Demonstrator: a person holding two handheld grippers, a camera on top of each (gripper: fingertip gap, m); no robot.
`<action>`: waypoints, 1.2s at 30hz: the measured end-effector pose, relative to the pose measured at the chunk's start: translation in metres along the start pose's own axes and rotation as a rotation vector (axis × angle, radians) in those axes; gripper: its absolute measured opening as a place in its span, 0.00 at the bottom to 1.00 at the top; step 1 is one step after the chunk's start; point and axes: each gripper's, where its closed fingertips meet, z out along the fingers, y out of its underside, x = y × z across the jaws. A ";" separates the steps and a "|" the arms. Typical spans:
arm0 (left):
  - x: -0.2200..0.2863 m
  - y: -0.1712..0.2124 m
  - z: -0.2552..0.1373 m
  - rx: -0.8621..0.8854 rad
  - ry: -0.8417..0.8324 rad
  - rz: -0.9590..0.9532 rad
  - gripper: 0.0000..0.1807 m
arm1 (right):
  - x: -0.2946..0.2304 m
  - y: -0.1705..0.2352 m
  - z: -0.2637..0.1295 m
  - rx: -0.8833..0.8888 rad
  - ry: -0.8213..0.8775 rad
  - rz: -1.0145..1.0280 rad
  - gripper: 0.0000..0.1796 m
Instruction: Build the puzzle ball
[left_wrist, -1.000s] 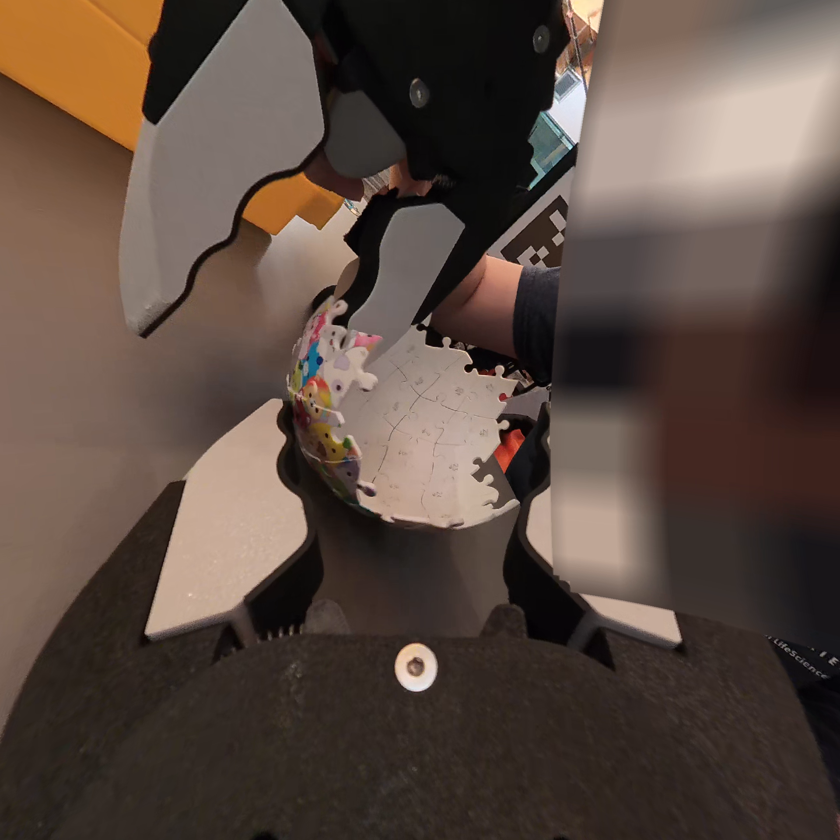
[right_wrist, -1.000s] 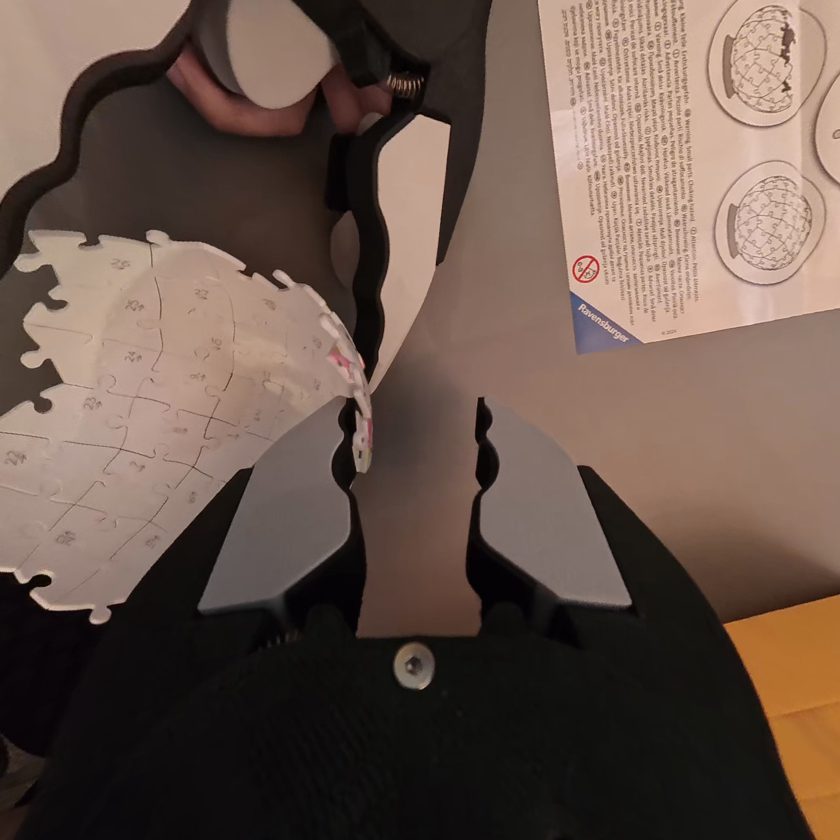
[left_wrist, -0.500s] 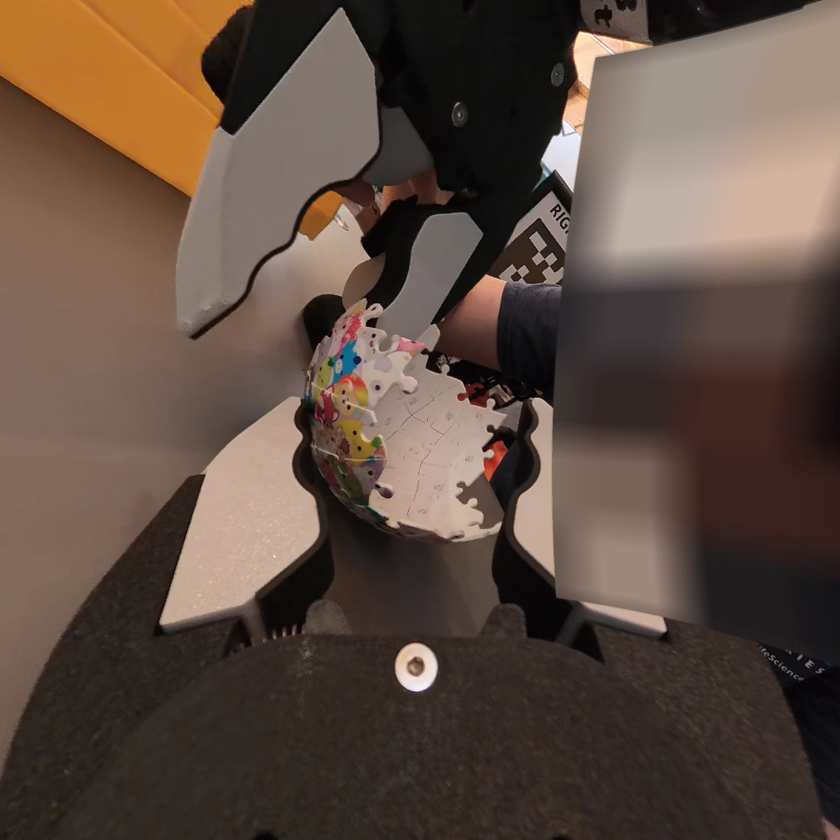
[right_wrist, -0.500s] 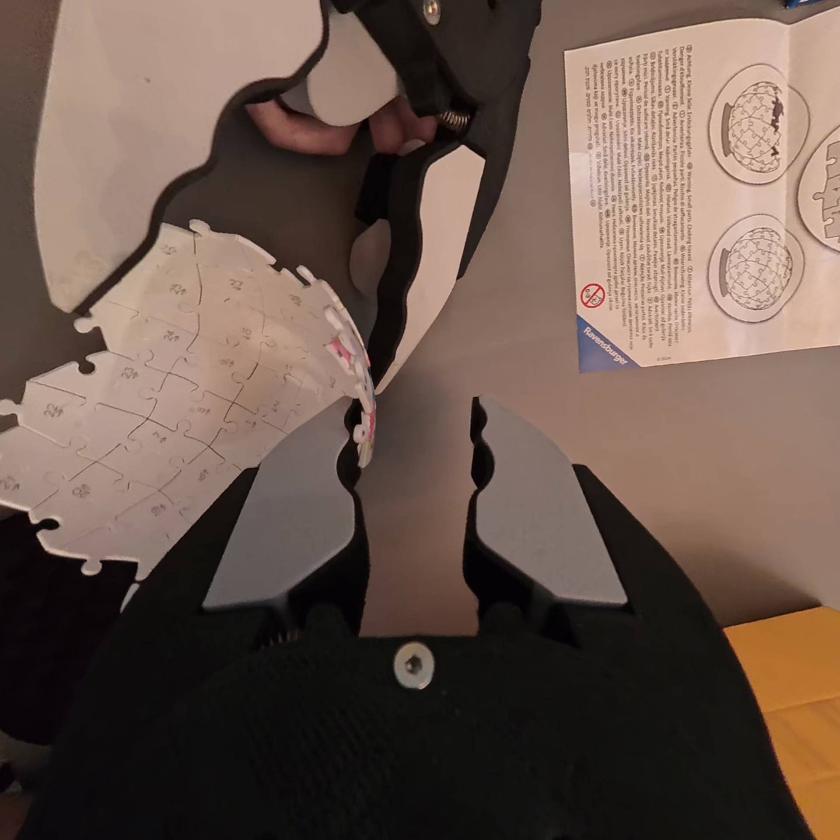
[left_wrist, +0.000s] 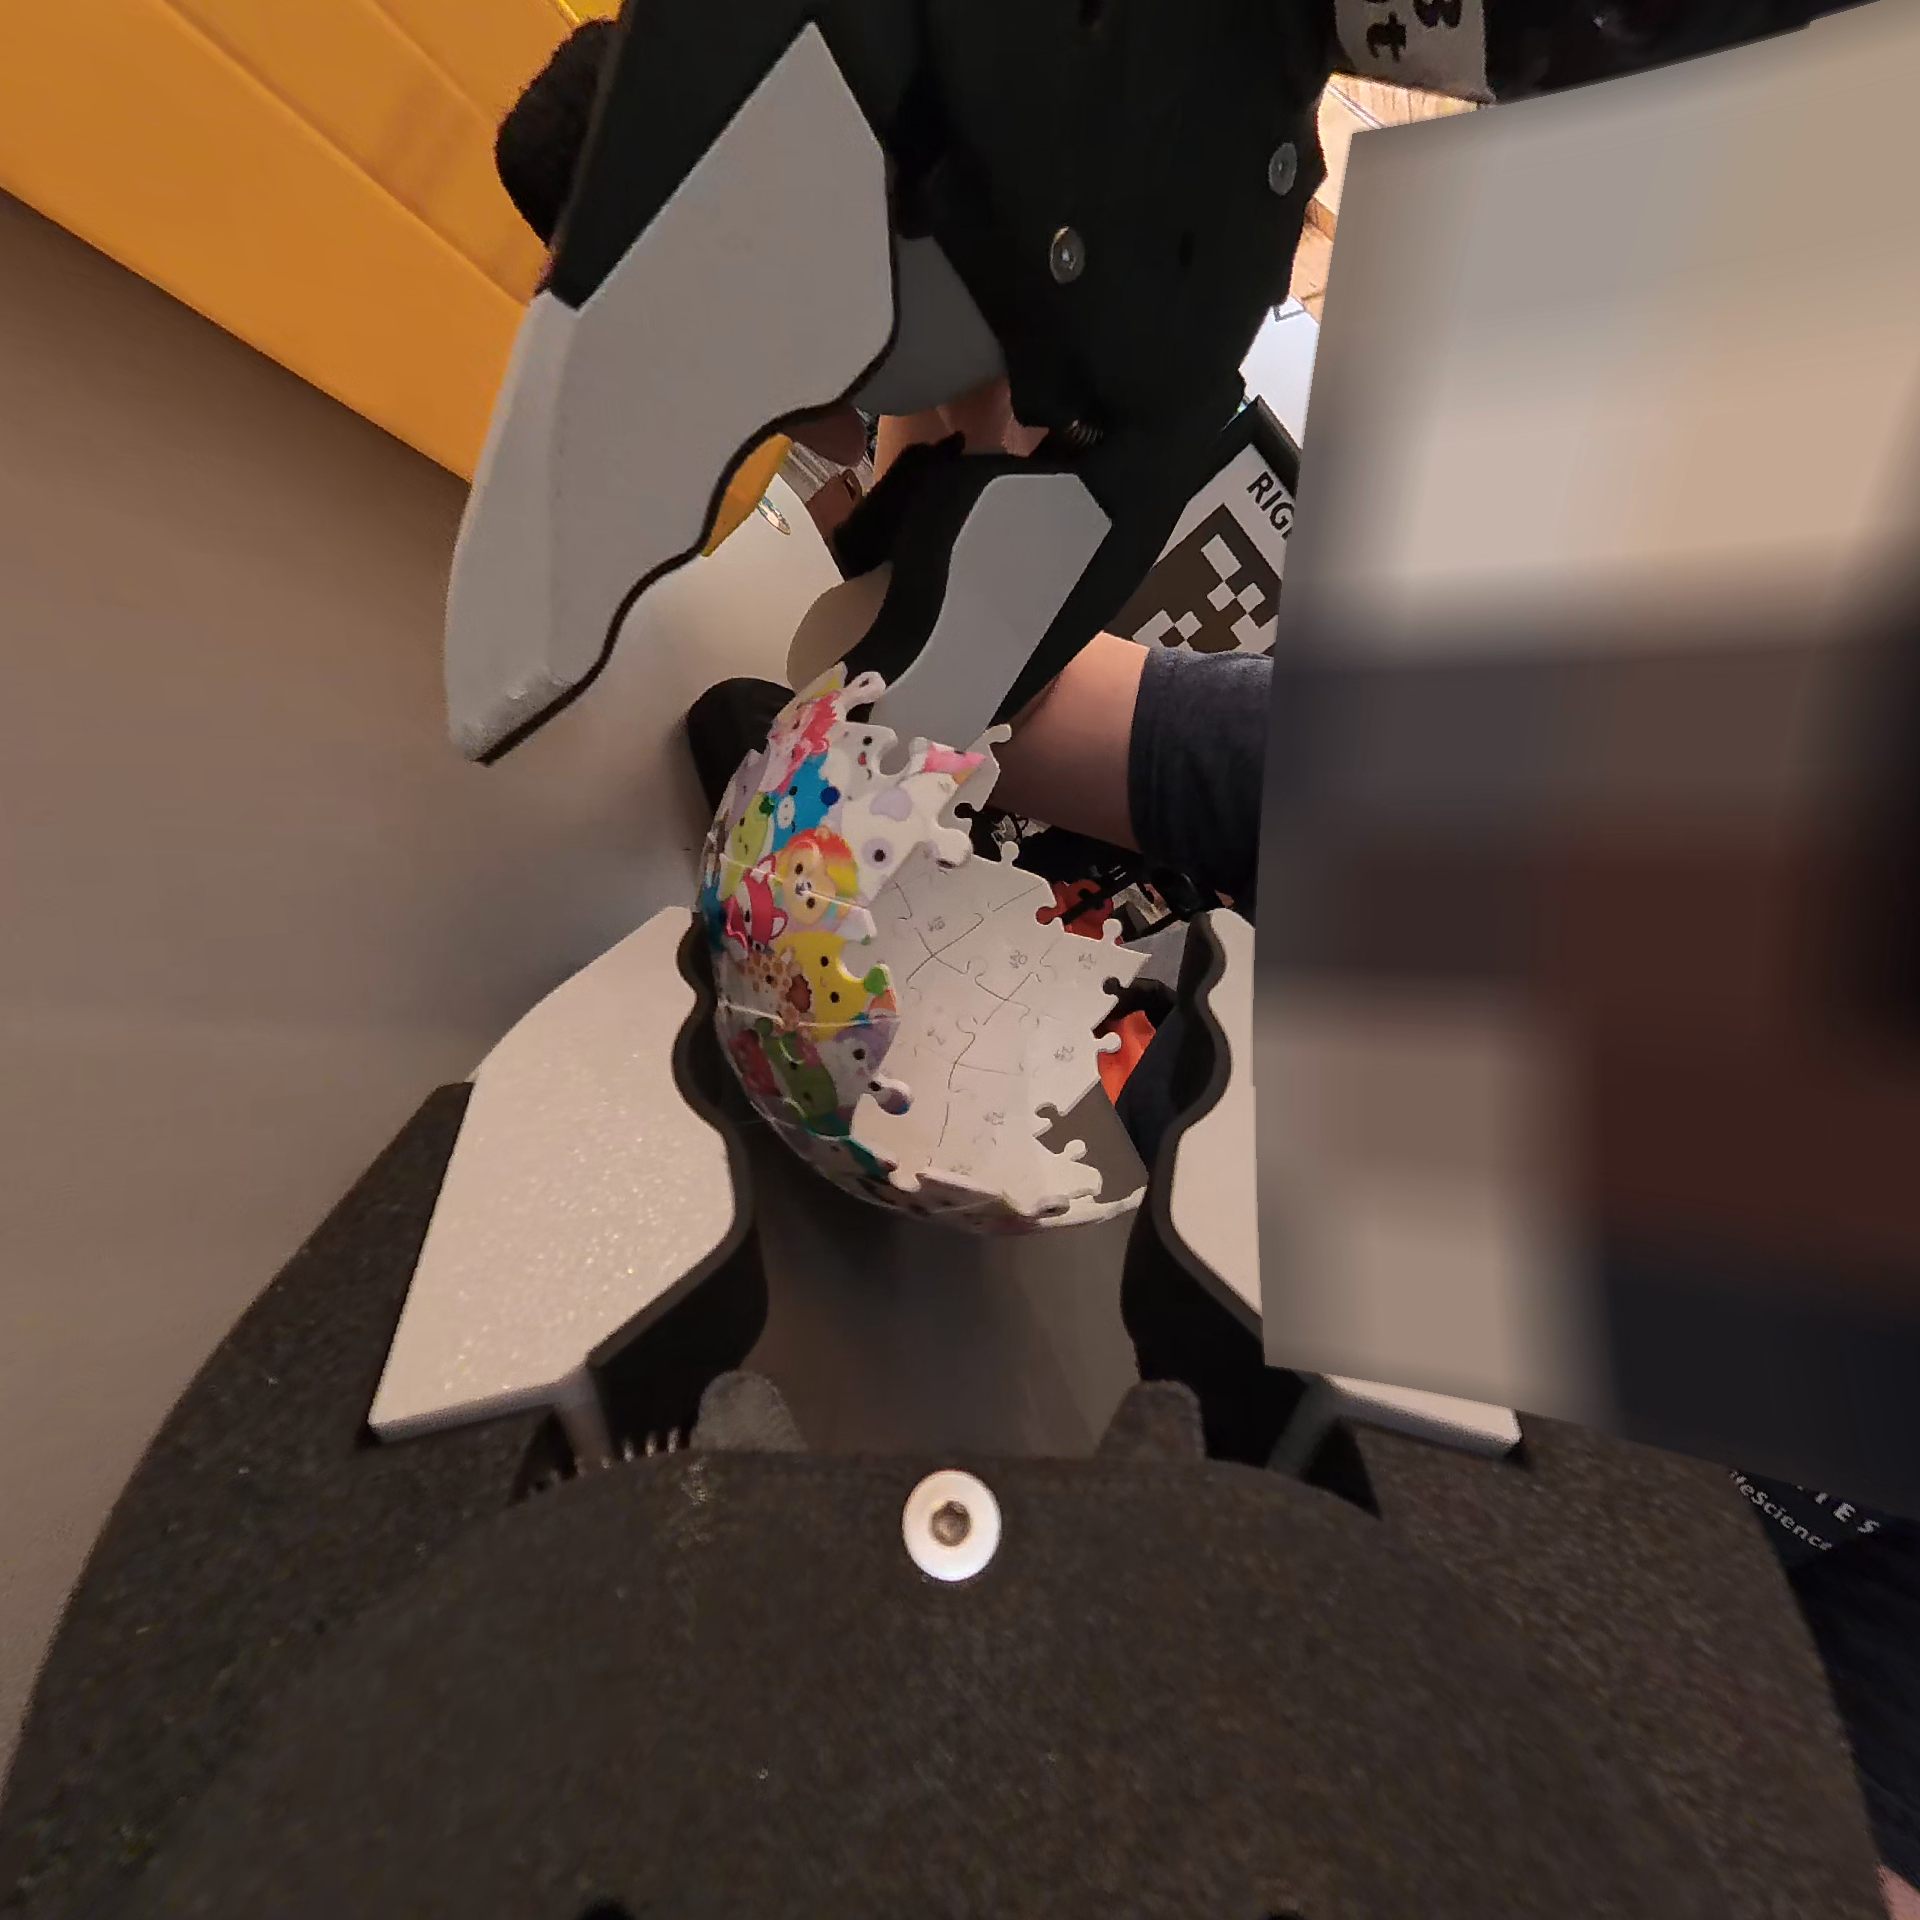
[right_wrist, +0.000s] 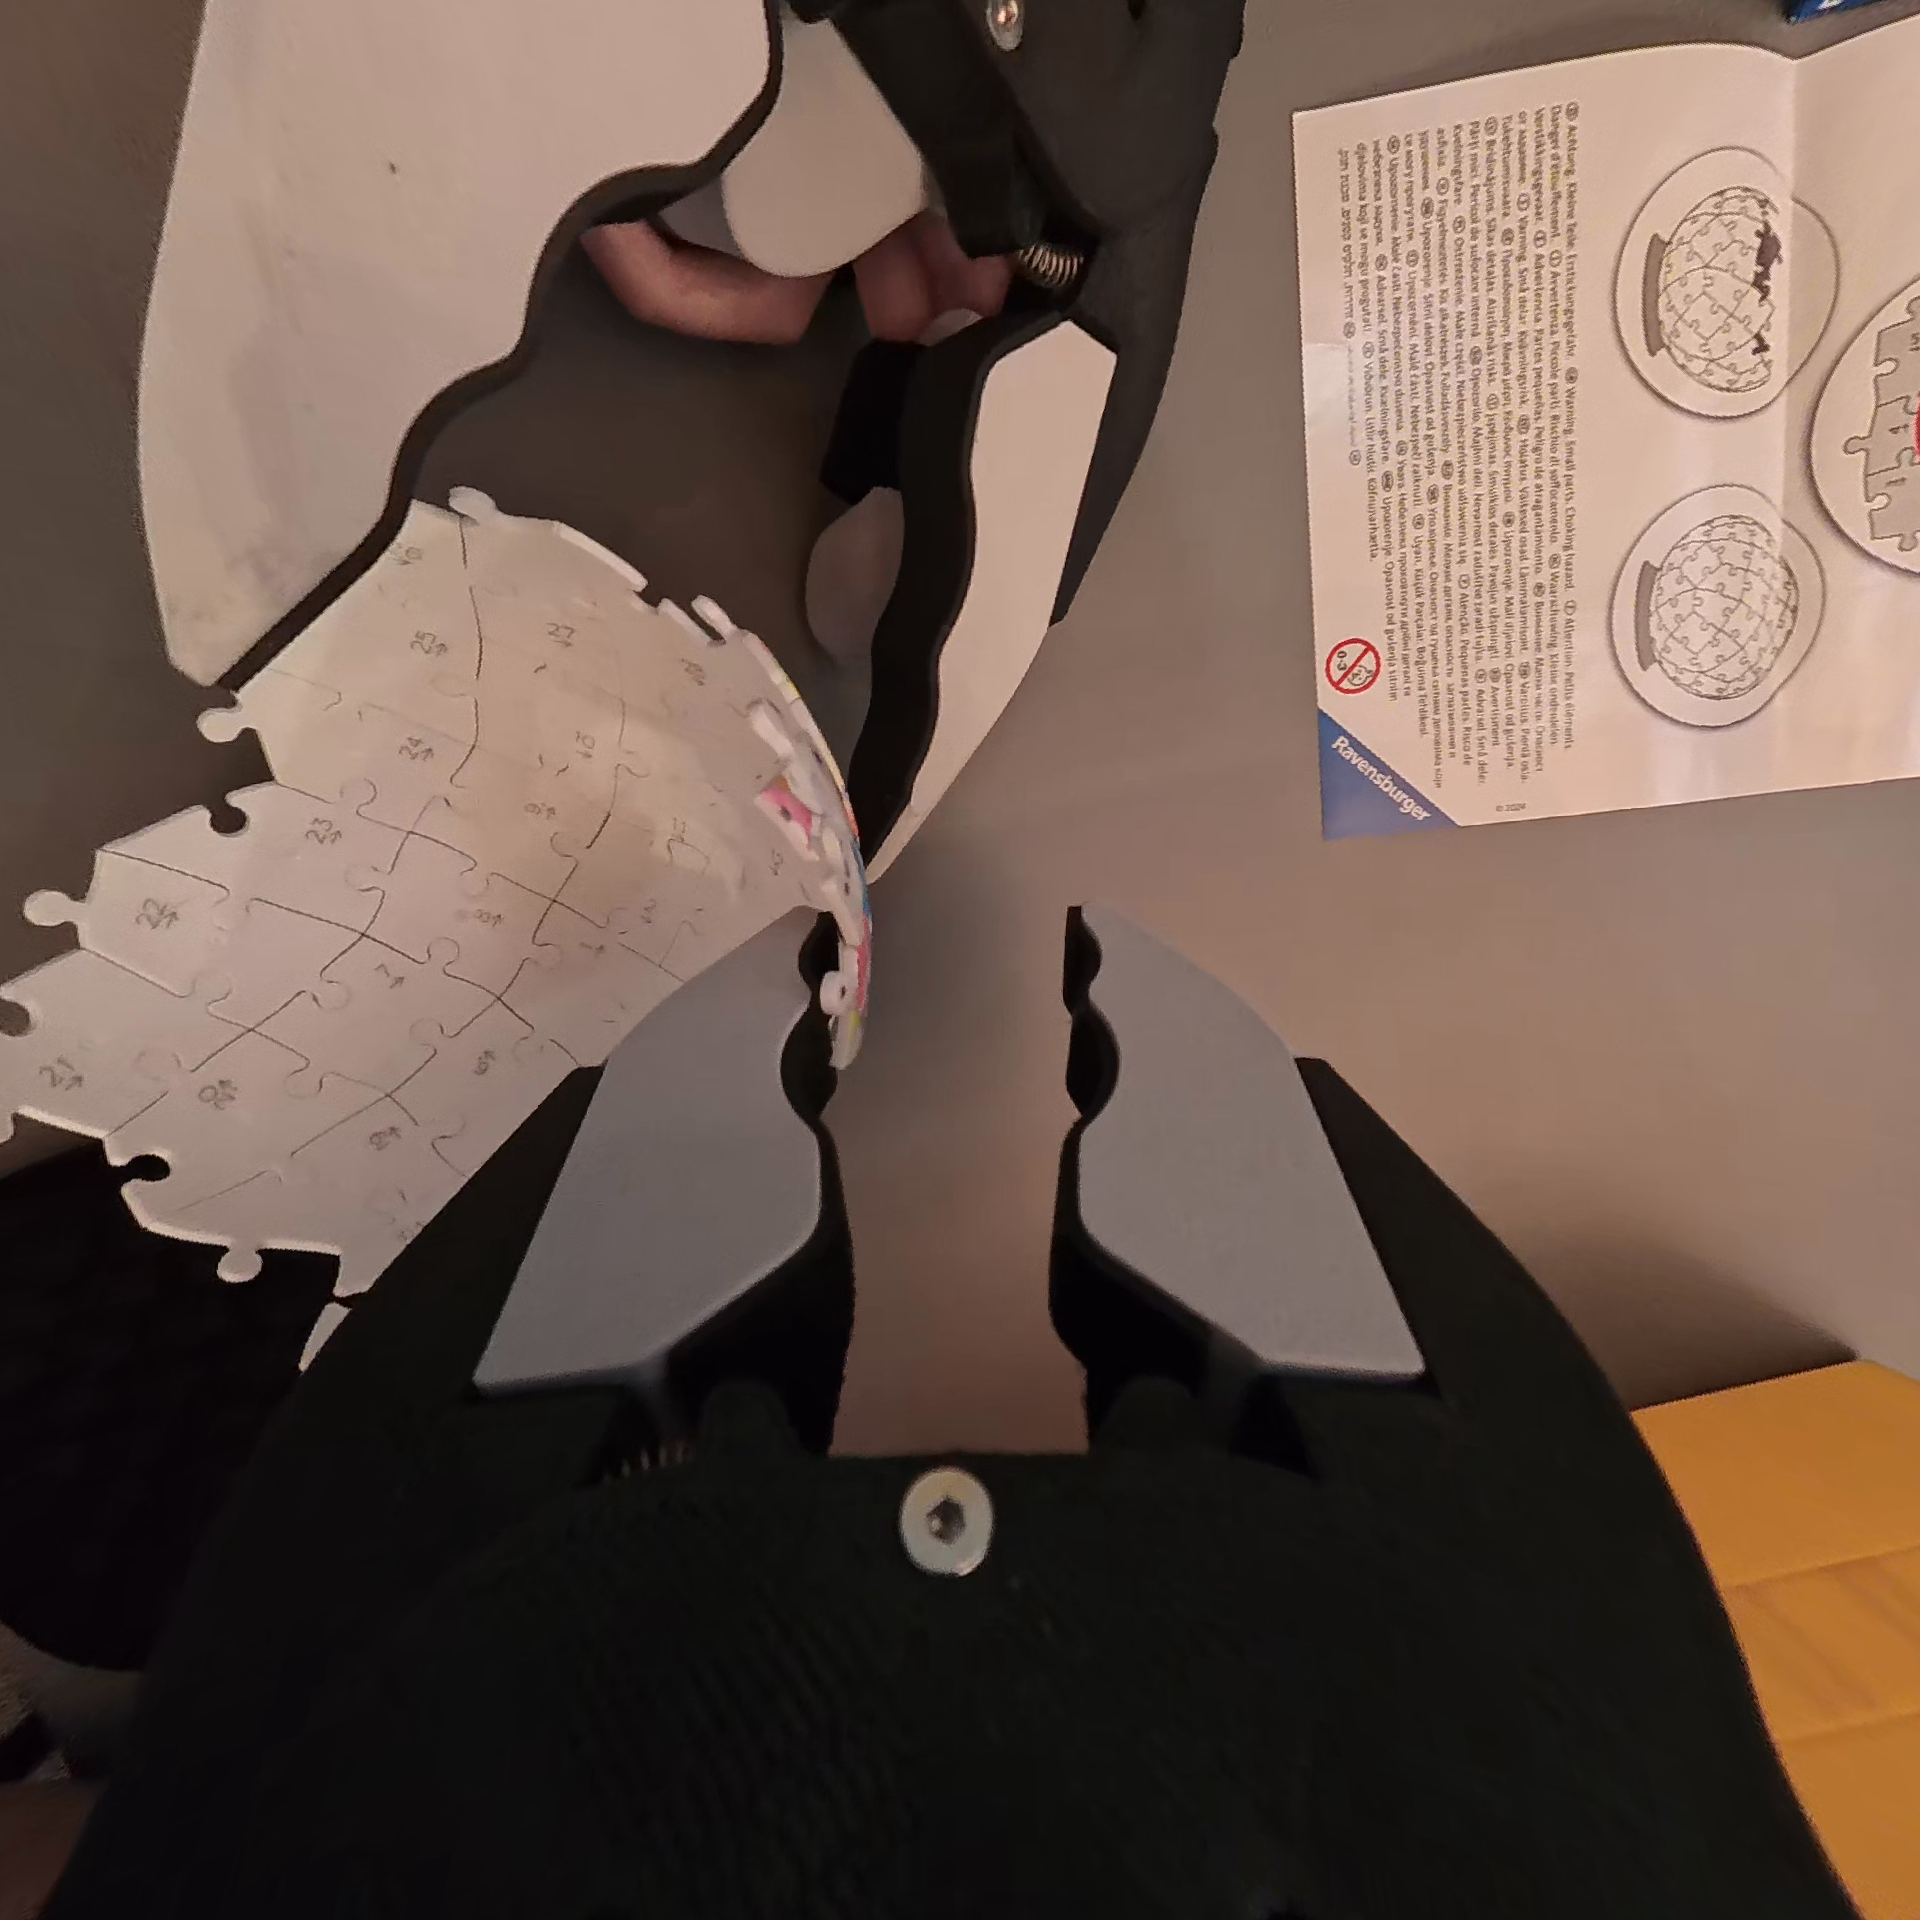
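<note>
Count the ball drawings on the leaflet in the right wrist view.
2. On the leaflet, one ball drawing sits uppermost, the other directly below it. A third oval at the right edge is cut off, so more may lie out of frame.

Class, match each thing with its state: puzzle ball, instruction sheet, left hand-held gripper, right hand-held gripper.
Things
1. puzzle ball
2. instruction sheet
3. left hand-held gripper
4. right hand-held gripper

States
A. open, gripping nothing
B. part built, white inside showing
C. lying flat on the grey table
D. shut on the puzzle ball

Pairs: 1-B, 2-C, 3-D, 4-A
</note>
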 end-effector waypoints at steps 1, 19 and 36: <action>0.000 -0.001 0.000 0.004 -0.001 0.000 0.47 | 0.001 0.000 0.000 0.001 0.006 -0.001 0.24; -0.001 0.011 0.006 -0.074 -0.021 -0.017 0.38 | 0.004 0.004 0.010 -0.055 0.015 0.039 0.21; 0.002 0.020 0.005 -0.115 0.019 -0.080 0.39 | 0.021 0.009 -0.002 -0.062 0.113 0.055 0.15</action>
